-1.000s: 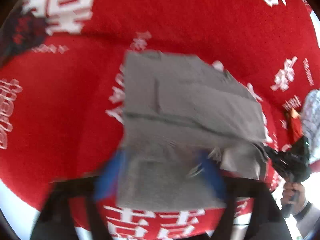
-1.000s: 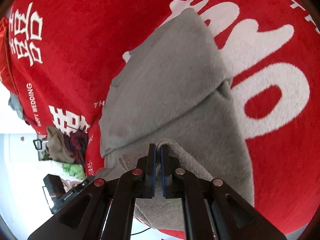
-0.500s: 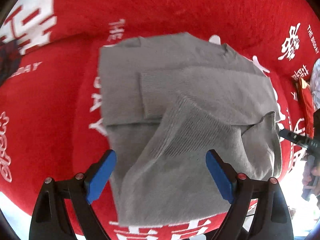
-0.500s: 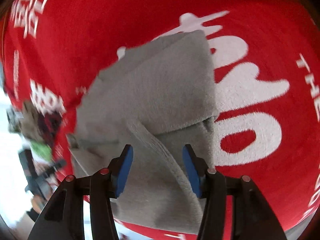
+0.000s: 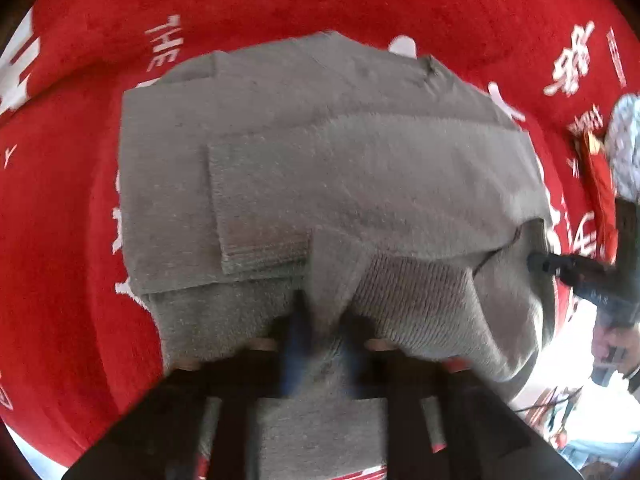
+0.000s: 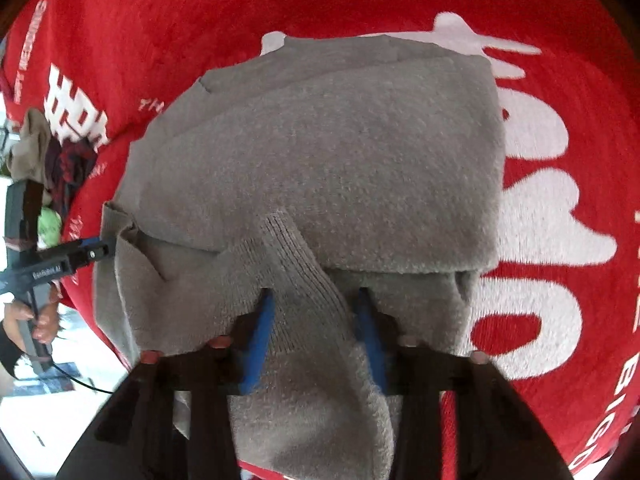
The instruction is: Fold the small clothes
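Here, the red blanket (image 5: 80, 208) bore white lettering, "THE" (image 5: 164, 46) legible at 11 o'clock and "BIG" (image 6: 612, 400) at 4 o'clock. The grey sweater (image 5: 320, 168), partly folded, lay centred on it. The left gripper (image 5: 320, 332), blurred, had its jaws nearly closed around a fold of knit at 6 o'clock. The right gripper (image 6: 316, 320) stood released, its jaws straddling a ribbed cuff (image 6: 296, 264).

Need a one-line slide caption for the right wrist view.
Right gripper open astride a ribbed fold of the grey sweater on the red blanket.
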The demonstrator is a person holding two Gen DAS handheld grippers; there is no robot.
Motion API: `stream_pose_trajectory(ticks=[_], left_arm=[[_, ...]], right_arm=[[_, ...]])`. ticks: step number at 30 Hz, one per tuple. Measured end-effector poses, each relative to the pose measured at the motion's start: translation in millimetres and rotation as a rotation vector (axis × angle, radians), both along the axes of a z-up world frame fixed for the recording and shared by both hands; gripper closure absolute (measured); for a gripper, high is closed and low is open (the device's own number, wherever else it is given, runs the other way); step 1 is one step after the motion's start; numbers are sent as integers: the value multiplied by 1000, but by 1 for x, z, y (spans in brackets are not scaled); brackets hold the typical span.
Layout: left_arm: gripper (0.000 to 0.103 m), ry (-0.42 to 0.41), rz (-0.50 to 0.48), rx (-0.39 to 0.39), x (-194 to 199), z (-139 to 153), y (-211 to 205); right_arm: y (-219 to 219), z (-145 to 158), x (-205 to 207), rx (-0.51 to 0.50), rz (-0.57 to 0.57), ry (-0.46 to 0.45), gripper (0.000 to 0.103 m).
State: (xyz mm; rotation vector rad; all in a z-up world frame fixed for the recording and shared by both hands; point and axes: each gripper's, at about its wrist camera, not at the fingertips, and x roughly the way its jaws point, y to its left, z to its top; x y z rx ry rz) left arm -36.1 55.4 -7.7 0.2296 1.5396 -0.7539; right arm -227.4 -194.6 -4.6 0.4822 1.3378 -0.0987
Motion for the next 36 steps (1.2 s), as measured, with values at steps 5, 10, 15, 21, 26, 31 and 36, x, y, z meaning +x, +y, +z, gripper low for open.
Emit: stream_pose_trajectory(ticks=[5, 10, 15, 21, 26, 31, 36], left_arm=[[95, -57, 26, -66, -1, 27, 15], [95, -100, 60, -154, 3, 75, 37], [95, -170, 80, -218, 24, 110, 37], [95, -273, 105, -239, 77, 120, 11], [95, -324, 131, -148, 113, 77, -14], [95, -257, 180, -38, 130, 7, -30], [95, -258, 208, 0, 142, -21, -36]], right_arm=[[23, 23, -2, -133, 58, -13, 97], [26, 73, -16, -212, 2, -92, 97], [8, 127, -4, -269, -58, -201, 97], [-11, 143, 55, -327, -40, -256, 97], [-41, 105, 109, -325, -48, -230, 97], [-63, 30, 140, -274, -73, -113, 97], [-76, -11, 147, -230, -131, -72, 97]])
